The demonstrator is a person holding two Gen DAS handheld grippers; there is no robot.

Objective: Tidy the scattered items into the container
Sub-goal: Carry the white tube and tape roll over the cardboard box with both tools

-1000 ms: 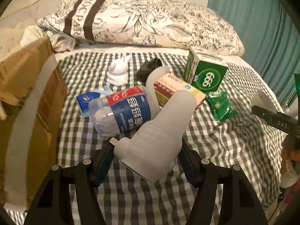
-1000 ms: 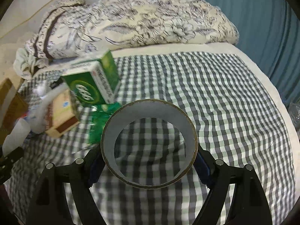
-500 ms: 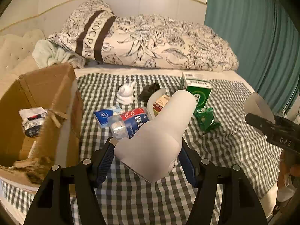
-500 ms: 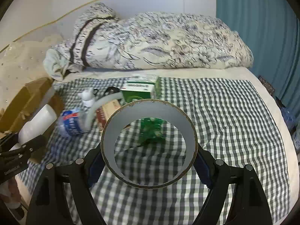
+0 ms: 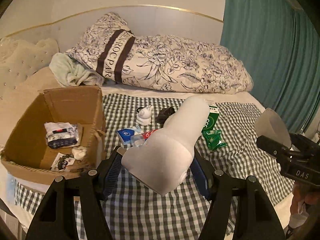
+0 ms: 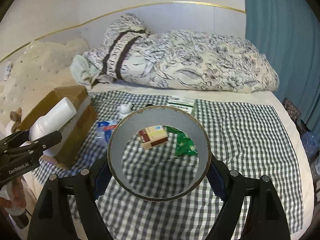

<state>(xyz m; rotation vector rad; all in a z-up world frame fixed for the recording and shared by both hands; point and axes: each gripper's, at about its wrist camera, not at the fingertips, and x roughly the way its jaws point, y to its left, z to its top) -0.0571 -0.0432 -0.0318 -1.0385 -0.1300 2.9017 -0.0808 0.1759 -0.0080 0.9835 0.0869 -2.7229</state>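
Note:
My left gripper (image 5: 156, 175) is shut on a white plastic bottle (image 5: 172, 146), held above the checked bed, right of the open cardboard box (image 5: 96, 108). The bottle also shows in the right wrist view (image 6: 54, 118). My right gripper (image 6: 159, 175) is shut on a wide tape roll (image 6: 159, 120), held above the bed; it also shows in the left wrist view (image 5: 272, 128). On the bed lie a water bottle (image 5: 140, 138), a blue packet (image 5: 125, 134), a white figurine (image 5: 145, 116), a green box (image 5: 210, 120), a green sachet (image 5: 214, 140) and a brown-cream box (image 6: 154, 137).
The box holds a patterned packet (image 5: 60, 135) and small items. A floral duvet (image 5: 180, 66) and pale green towel (image 5: 74, 72) lie along the bed's far side. A teal curtain (image 5: 270, 50) hangs at the right. A dark small thing (image 5: 165, 114) lies by the figurine.
Both grippers have pulled back and risen from the bed with their loads. The left view has swung so the open box and its contents now show at left.

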